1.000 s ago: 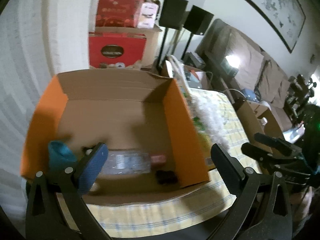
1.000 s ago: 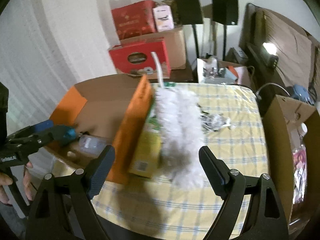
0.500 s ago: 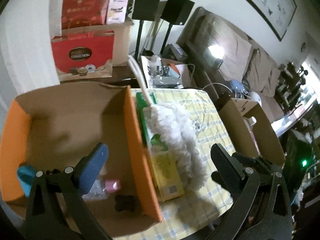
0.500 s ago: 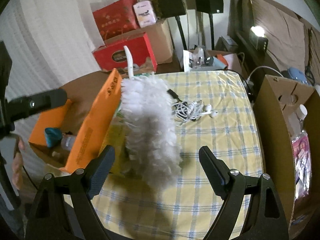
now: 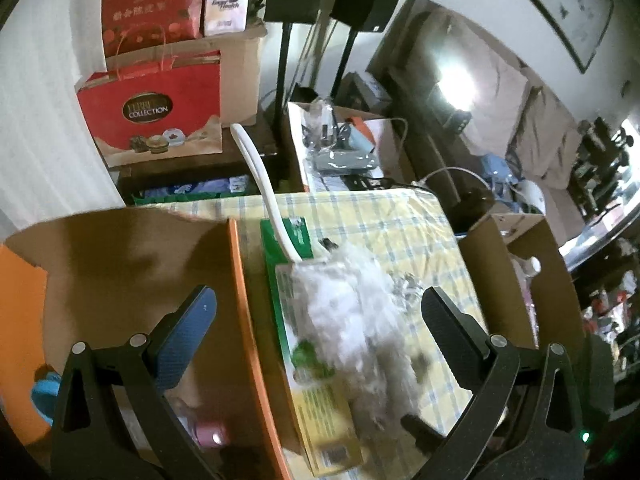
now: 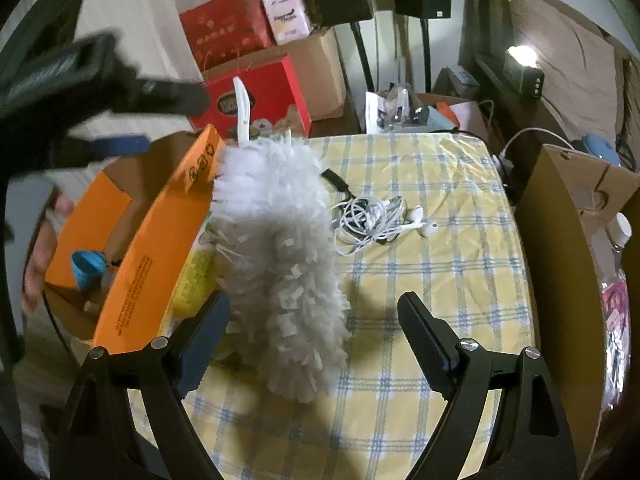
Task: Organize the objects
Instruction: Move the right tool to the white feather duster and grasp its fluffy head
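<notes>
We judge the job partly done: a few small things already lie in the orange box [image 6: 132, 264]. The duster [image 6: 280, 248], the green packet [image 5: 316, 380] and the earphones [image 6: 380, 216] wait on the desk [image 6: 440, 280]. Both our left gripper [image 5: 320, 312] and right gripper [image 6: 312, 320] have fingers spread wide, holding nothing.

White fluffy duster [image 6: 280, 248] lies against the orange box [image 6: 160, 248].

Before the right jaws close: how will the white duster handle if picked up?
The fluffy head of the white duster will probably squash and sag. It looks light for its bulk. Its thin white handle looks stiffer, so likely the steadier place to grip.
</notes>
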